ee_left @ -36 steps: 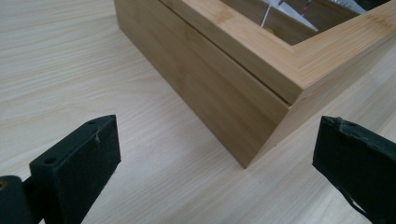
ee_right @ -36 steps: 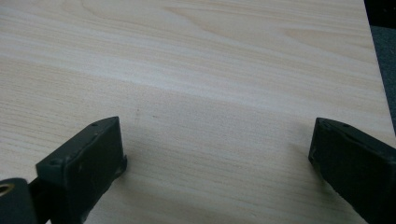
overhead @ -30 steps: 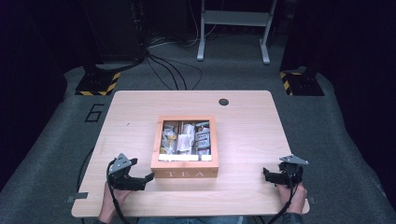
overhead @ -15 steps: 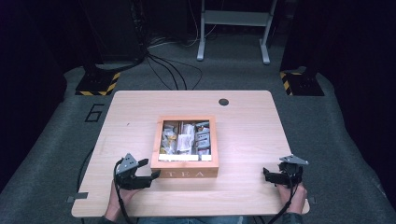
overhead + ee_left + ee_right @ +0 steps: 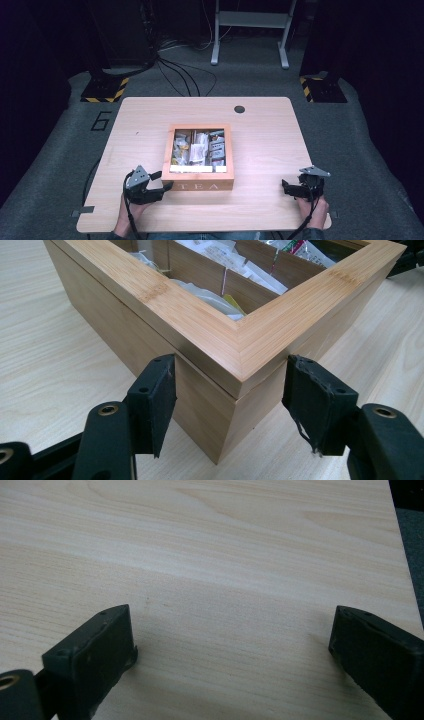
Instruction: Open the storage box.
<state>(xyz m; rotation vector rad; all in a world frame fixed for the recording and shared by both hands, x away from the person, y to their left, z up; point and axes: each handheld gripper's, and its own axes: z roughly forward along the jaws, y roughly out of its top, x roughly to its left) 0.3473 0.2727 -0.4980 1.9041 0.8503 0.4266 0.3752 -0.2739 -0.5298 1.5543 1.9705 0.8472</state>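
The square bamboo tea box with a glass-windowed lid (image 5: 200, 172) sat at the middle of the pale wooden table (image 5: 265, 135), sachets visible inside. The left gripper (image 5: 230, 405) straddled its near left corner, jaws just closing in, pads flanking the wood but not yet pressing. The right gripper (image 5: 294, 188) rested well apart near the table's right edge, jaws spread wide over bare tabletop.

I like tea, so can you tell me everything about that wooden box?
The square light-wood tea box sits flat near the table's front middle, with "TEA" on its front wall. Wooden dividers split it into compartments stuffed with tea packets. Its framed lid lies shut. The left tool straddles its near-left corner; its jaws have been closing, one pad touching the wall.
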